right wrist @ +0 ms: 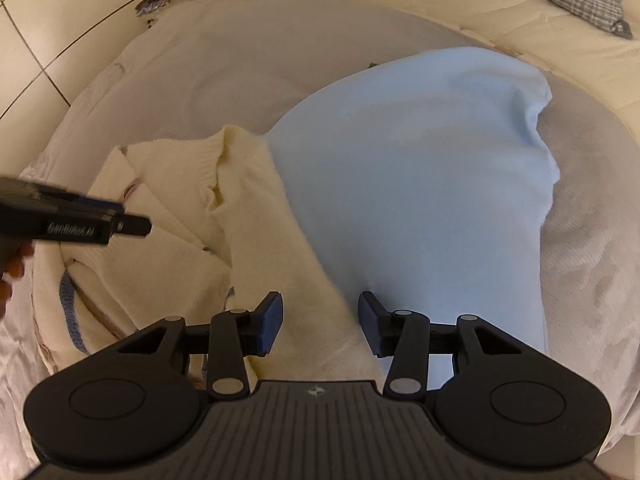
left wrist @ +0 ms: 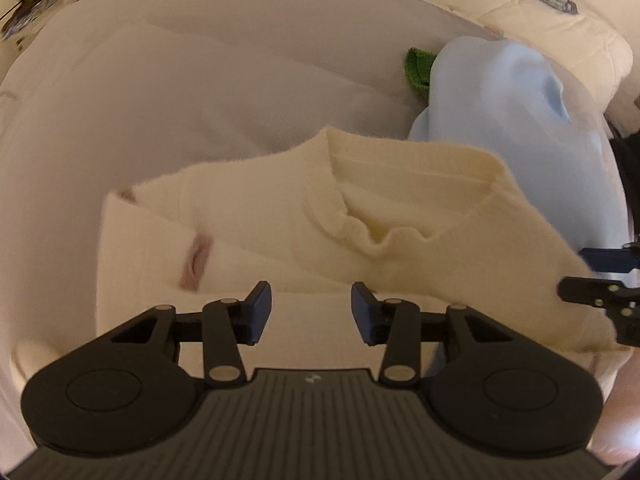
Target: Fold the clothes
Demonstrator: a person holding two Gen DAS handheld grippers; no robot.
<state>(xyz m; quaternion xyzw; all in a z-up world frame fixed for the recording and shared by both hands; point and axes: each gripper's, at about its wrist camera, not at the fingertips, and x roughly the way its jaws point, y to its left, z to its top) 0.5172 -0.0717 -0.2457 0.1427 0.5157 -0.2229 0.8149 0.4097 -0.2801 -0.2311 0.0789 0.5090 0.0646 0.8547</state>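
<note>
Both grippers hang just over the cream sweater (left wrist: pixel 280 216), which lies rumpled on the grey bed cover (left wrist: pixel 200 80), its ribbed neckline gaping toward the far side. Left gripper (left wrist: pixel 311 312) has its fingers spread and grips nothing; right gripper (right wrist: pixel 319 325) is likewise parted and empty, straddling the cream edge where it overlaps the pale blue garment (right wrist: pixel 420 168) to the right. I can't tell whether the sweater is mid-fold or only heaped. For a clean fold, I judge each pinch should take cream fabric alone, at matching points, leaving the blue cloth beneath.
</note>
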